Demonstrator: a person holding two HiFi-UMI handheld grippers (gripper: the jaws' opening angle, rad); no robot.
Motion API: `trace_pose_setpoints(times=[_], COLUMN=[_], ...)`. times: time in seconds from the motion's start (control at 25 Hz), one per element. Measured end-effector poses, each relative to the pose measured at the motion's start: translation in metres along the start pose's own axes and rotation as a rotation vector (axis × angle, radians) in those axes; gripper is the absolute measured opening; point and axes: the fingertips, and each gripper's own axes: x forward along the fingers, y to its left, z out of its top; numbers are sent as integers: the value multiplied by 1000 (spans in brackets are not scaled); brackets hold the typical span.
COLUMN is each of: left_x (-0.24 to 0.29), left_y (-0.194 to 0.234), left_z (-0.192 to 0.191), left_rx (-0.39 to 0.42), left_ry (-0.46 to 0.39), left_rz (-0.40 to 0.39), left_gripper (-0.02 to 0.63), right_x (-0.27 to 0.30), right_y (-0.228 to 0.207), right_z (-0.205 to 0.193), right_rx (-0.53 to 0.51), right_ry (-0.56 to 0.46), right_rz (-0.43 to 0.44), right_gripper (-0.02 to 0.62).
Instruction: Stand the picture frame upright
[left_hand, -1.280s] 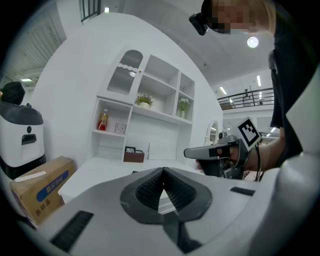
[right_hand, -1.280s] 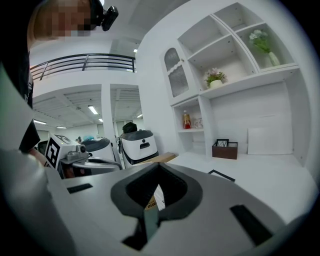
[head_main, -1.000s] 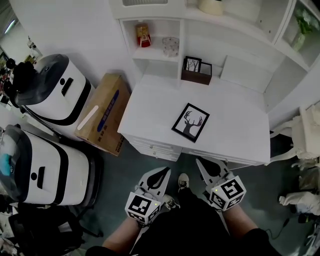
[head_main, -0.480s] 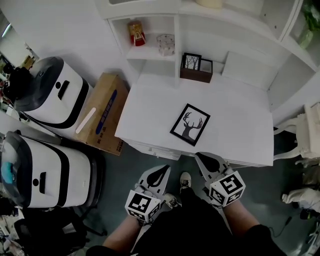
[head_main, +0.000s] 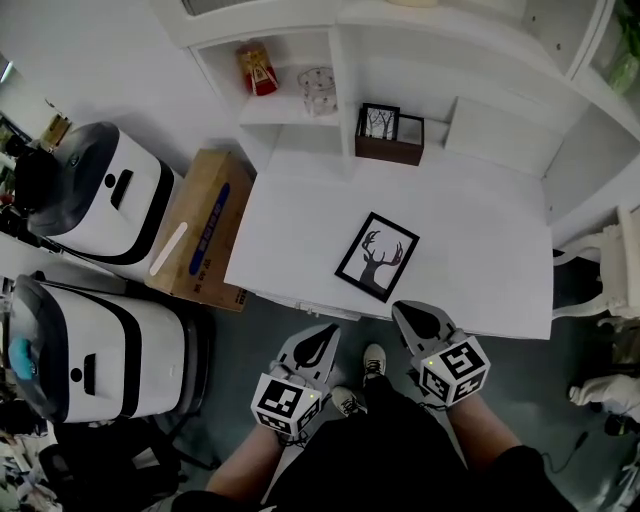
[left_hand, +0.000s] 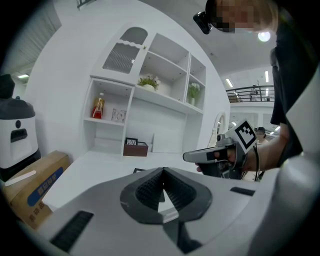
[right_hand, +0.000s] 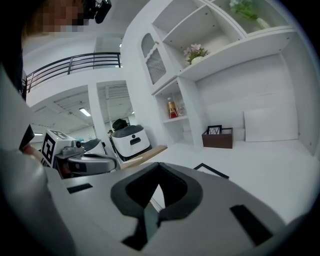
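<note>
A black picture frame (head_main: 377, 257) with a deer print lies flat on the white desk (head_main: 480, 250), near its front edge; the right gripper view catches its corner (right_hand: 212, 170). My left gripper (head_main: 318, 343) hovers below the desk's front edge, left of the frame, jaws shut and empty. My right gripper (head_main: 417, 318) sits at the desk's front edge just below the frame, also shut with nothing in it. Both point toward the desk. In the left gripper view the closed jaws (left_hand: 161, 172) fill the foreground and the right gripper (left_hand: 207, 156) shows beside them.
A dark wooden box (head_main: 390, 145) with a small framed picture stands at the desk's back. Shelves (head_main: 290, 100) hold a red bottle (head_main: 258, 68) and a glass. A cardboard box (head_main: 200, 230) and two white appliances (head_main: 105, 190) sit left of the desk.
Both grippers have moved forward toward the desk's front edge; the right one now reaches it. The view has shifted so the desk and frame sit closer. Jaws stayed shut.
</note>
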Motion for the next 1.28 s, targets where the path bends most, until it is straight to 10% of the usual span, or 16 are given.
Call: trace_pose_setpoints(times=[1.28], left_x=[120], left_y=[76], left_z=[-19], left_rx=[53], left_ry=[194], left_rz=[-25], left_gripper=[5], right_x=[58], right_y=[-99], right_z=[-43], right_rx=[168], right_ry=[111], right_rz=[-78], right_gripper=[2])
